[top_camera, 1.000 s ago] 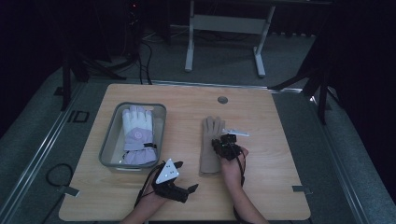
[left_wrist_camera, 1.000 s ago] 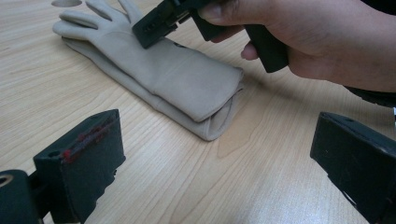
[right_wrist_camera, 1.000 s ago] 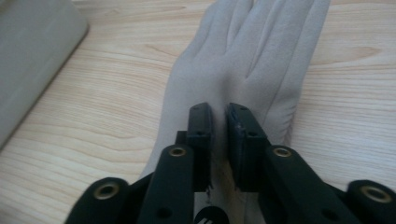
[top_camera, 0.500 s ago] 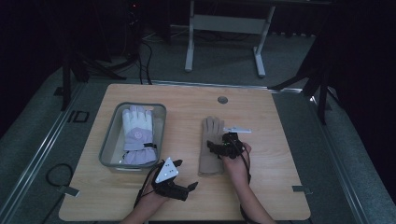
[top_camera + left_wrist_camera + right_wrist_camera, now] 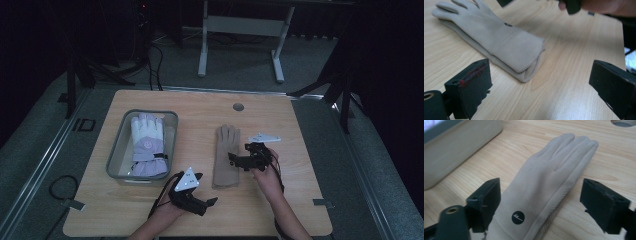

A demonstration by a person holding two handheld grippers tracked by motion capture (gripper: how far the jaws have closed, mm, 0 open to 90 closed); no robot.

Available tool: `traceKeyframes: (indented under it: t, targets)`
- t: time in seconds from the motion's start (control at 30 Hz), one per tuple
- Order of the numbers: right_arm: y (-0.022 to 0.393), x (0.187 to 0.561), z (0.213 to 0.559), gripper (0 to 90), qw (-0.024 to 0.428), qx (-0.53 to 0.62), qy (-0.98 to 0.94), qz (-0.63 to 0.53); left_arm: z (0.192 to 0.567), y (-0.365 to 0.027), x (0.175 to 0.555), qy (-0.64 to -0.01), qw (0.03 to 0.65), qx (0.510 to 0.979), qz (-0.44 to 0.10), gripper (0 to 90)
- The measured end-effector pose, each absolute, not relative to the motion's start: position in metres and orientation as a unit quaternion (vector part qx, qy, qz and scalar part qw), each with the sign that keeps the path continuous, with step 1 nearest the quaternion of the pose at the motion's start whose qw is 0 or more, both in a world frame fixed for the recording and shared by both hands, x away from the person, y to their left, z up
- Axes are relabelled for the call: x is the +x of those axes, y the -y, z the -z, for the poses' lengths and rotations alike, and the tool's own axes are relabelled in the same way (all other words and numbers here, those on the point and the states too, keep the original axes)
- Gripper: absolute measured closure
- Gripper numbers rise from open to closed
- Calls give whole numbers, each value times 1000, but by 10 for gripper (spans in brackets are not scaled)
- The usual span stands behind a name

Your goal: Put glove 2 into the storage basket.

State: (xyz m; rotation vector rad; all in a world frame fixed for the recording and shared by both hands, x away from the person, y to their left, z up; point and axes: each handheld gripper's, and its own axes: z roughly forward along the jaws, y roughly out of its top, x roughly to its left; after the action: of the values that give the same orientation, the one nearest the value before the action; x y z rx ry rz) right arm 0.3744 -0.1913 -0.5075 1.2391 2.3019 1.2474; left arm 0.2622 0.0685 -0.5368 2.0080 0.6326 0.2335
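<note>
Beige glove [image 5: 226, 157] flat on wooden worktop [image 5: 300, 130] | right tongs [image 5: 239, 161] just opened, jaws apart straddling its cuff, not pressing | left tongs [image 5: 210, 200] apart at 7 o'clock, empty.

Beige glove [image 5: 226, 156], black round logo [image 5: 518, 217]

Beige glove [image 5: 541, 192] cuff: cut off by the right gripper view's bottom edge.
Grey bin [image 5: 454, 147]: cropped at that view's top-left corner.
Purple glove [image 5: 146, 145] emblem: too small to read.
Tabletop hole [image 5: 624, 122]: clipped.

Dark lab: bare wooden table [image 5: 300, 210], cables [image 5: 145, 55]
</note>
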Motion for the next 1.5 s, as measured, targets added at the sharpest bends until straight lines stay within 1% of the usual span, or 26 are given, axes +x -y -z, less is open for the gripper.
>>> traceKeyframes:
  t: [0.1,0.13,0.17,0.2,0.33,0.4,0.47,0.53,0.6,0.67,0.7,0.73,0.77,0.87,0.9,0.97,1.03,1.07,1.13,1.17,1.2,1.23,1.27,1.33,1.43,1.5]
  targets:
    - [199,380,507,175,106,443,-772,-443,536,-64,267,-259,477,835,-90,42]
    - [200,382,506,144,103,451,-769,-441,536,-63,269,-256,476,836,-91,42]
    - [201,384,506,128,110,453,-769,-438,535,-61,270,-255,472,838,-98,42]
    - [201,385,505,129,117,450,-771,-435,534,-60,272,-251,470,840,-101,45]
    - [202,394,505,131,118,466,-766,-427,531,-53,278,-217,457,856,-108,53]
    - [202,401,505,136,113,469,-765,-427,530,-48,281,-207,448,862,-113,63]
    - [202,408,504,160,114,473,-765,-422,527,-44,284,-199,440,867,-119,92]
    - [200,416,504,160,111,475,-766,-419,526,-40,288,-189,432,874,-117,116]
    - [198,425,505,160,97,477,-765,-422,524,-36,290,-175,426,879,-125,150]
    - [195,434,507,160,96,482,-764,-418,523,-30,292,-162,414,887,-125,162]
    - [193,438,509,160,88,484,-763,-419,523,-28,293,-154,409,890,-127,168]
    - [191,441,511,160,84,484,-763,-420,523,-25,293,-151,406,893,-123,194]
    - [188,444,512,161,83,483,-765,-418,524,-23,295,-147,402,896,-119,201]
    - [180,450,518,172,74,491,-764,-413,528,-17,298,-135,373,910,-121,221]
    - [177,451,521,172,73,492,-767,-407,529,-16,299,-133,369,912,-117,244]
    - [172,454,527,174,70,493,-772,-395,532,-15,301,-134,362,915,-115,263]
    - [168,456,533,184,64,496,-774,-389,534,-14,303,-139,355,917,-119,326]
    - [166,456,536,193,64,497,-776,-383,535,-14,304,-139,352,918,-116,346]
    - [163,457,541,219,61,497,-782,-370,537,-13,306,-136,342,923,-111,414]
    - [161,457,543,228,66,498,-785,-363,539,-13,307,-134,340,925,-108,424]
    - [160,456,543,250,72,495,-787,-361,539,-13,308,-134,336,926,-104,453]
    - [160,456,543,250,72,495,-787,-361,539,-13,308,-134,336,926,-104,487]
    - [160,456,542,290,72,495,-789,-357,541,-11,309,-136,332,928,-105,487]
    - [157,455,540,355,80,485,-801,-342,541,-10,310,-138,327,928,-112,546]
    - [155,455,540,430,82,477,-808,-336,541,-9,311,-136,319,930,-118,591]
    - [154,455,540,503,74,480,-806,-339,541,-7,311,-133,313,932,-123,608]
